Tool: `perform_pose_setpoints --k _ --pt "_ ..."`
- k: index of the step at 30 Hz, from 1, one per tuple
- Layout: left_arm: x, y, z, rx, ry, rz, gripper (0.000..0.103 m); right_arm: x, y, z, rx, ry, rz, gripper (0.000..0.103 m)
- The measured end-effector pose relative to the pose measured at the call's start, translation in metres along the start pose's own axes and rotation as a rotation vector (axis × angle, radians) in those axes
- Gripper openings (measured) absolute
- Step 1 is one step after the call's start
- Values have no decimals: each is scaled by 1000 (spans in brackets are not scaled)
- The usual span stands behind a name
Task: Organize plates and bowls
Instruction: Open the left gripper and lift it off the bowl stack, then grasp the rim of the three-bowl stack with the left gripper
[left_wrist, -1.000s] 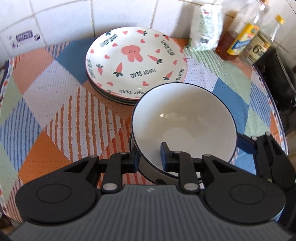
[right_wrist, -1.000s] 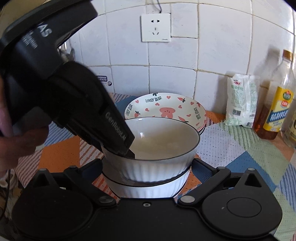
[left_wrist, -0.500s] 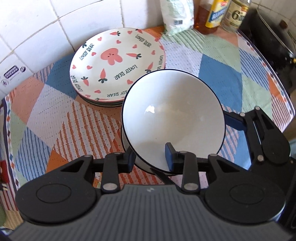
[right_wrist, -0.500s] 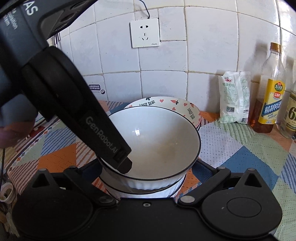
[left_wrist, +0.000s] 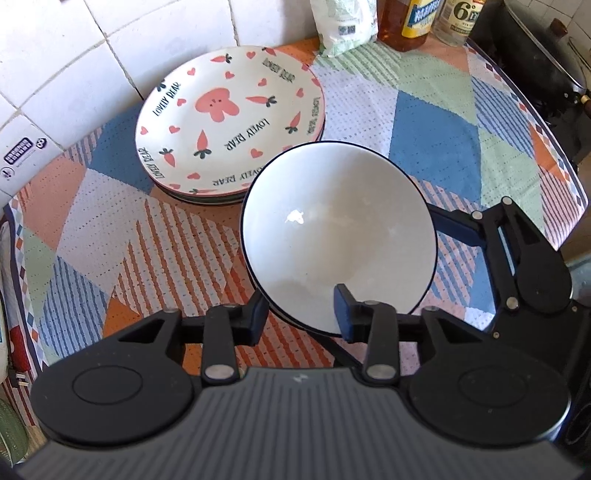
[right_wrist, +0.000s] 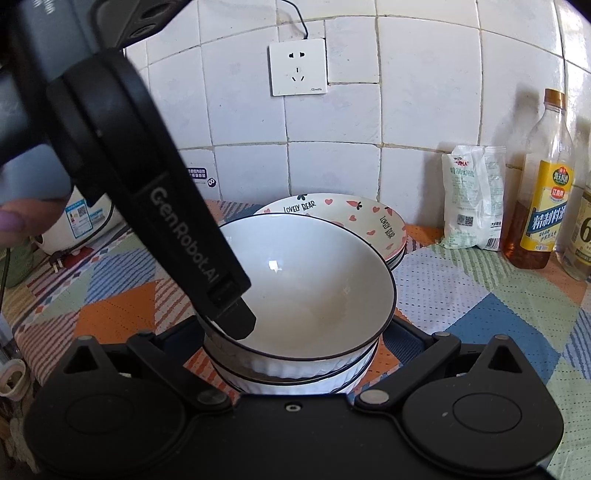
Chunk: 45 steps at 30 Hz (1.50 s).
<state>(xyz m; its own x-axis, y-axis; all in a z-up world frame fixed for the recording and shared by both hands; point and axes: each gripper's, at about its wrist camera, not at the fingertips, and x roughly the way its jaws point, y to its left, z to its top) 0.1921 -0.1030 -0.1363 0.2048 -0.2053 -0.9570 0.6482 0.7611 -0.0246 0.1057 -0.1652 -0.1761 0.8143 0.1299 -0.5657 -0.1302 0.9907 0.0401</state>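
A white bowl with a dark rim (left_wrist: 340, 236) (right_wrist: 314, 280) lies tilted inside a second ribbed white bowl (right_wrist: 295, 376) on the patterned cloth. My left gripper (left_wrist: 299, 317) points steeply down over its near rim. Its jaws are opening: one finger (right_wrist: 236, 317) is inside the bowl, the other outside, and the pads stand off the thin wall. My right gripper (right_wrist: 291, 339) flanks the lower bowl, with a pad against each side. A stack of "Lovely Bear" plates (left_wrist: 229, 118) (right_wrist: 369, 218) sits just behind the bowls, near the tiled wall.
A white bag (right_wrist: 472, 199) and oil bottles (right_wrist: 543, 192) stand along the wall at the right. A dark pot (left_wrist: 535, 51) sits past the table's right edge. A white appliance (right_wrist: 81, 221) and a plug are at the left. A person's fingers hold the left gripper.
The left jaws have spread off the bowl's rim and the gripper has rolled. The top bowl has sunk from level to a tilt inside the lower bowl. The right gripper has kept its place.
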Motion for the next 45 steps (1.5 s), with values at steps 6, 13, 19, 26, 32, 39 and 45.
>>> perform_pose_setpoints --k 6,13,19,26,32,39,45 --pt "-5 8 1 -49 5 -30 44 -1 1 0 2 -5 -11 103" --pt "-15 12 -4 -73 -31 -46 46 -4 6 -3 -14 -8 -18 103" --pt "-22 25 -11 -173 -95 -57 53 -3 7 -4 -30 -5 -21 103" --pt "-32 46 -23 -283 -192 -107 54 -17 11 -6 -106 57 -33 103" --pt "-30 59 -42 -385 -265 -125 55 -38 -3 -14 -11 55 -6 103" --pt "-14 72 -61 -458 -305 -200 55 -41 -2 -46 8 12 -43 103" --pt "-2 76 -66 -493 -331 -276 58 -13 8 -50 -100 27 -55 103"
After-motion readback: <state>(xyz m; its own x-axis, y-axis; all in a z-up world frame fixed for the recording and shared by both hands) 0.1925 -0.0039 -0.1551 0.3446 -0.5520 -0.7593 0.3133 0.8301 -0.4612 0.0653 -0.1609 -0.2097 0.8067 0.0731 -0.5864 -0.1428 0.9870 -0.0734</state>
